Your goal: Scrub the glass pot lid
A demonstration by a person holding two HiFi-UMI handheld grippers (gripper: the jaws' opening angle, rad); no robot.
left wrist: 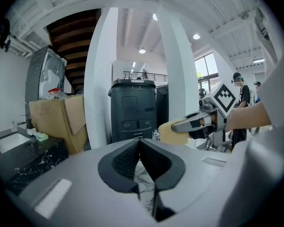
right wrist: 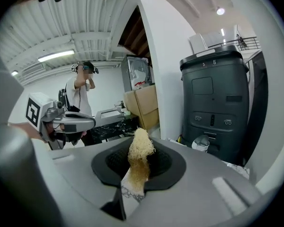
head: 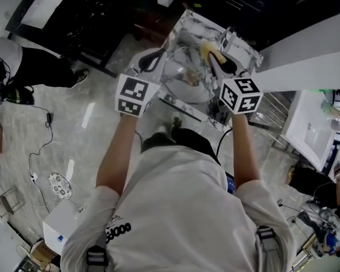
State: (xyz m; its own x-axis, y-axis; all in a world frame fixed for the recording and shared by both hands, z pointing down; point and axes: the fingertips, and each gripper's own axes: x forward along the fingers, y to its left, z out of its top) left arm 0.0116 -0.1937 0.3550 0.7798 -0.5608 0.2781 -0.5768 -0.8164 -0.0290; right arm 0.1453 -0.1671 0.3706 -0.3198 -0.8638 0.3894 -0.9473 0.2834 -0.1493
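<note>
The right gripper [right wrist: 138,167] pinches a loofah scrubber [right wrist: 142,148] for rubbing the glass pot lid [head: 184,77]; the left gripper [left wrist: 139,144] hovers at the rim, likely to steady it — jaws pressed together.

Straw-yellow scrubber [right wrist: 141,151], clear glass pot lid [head: 187,75], white bench [head: 187,24] veined in grey, charcoal bin [left wrist: 132,110], tan cardboard box [left wrist: 57,119].

A white short-sleeved T-shirt [head: 181,208] bears black print [head: 118,231] at 8 o'clock, with grey-buckled straps [head: 96,258] at 5 and 7 o'clock. The left gripper [head: 153,59] and right gripper [head: 216,58] are grey with black pads [left wrist: 125,162], each carrying a black-and-white marker cube [head: 135,95].
</note>
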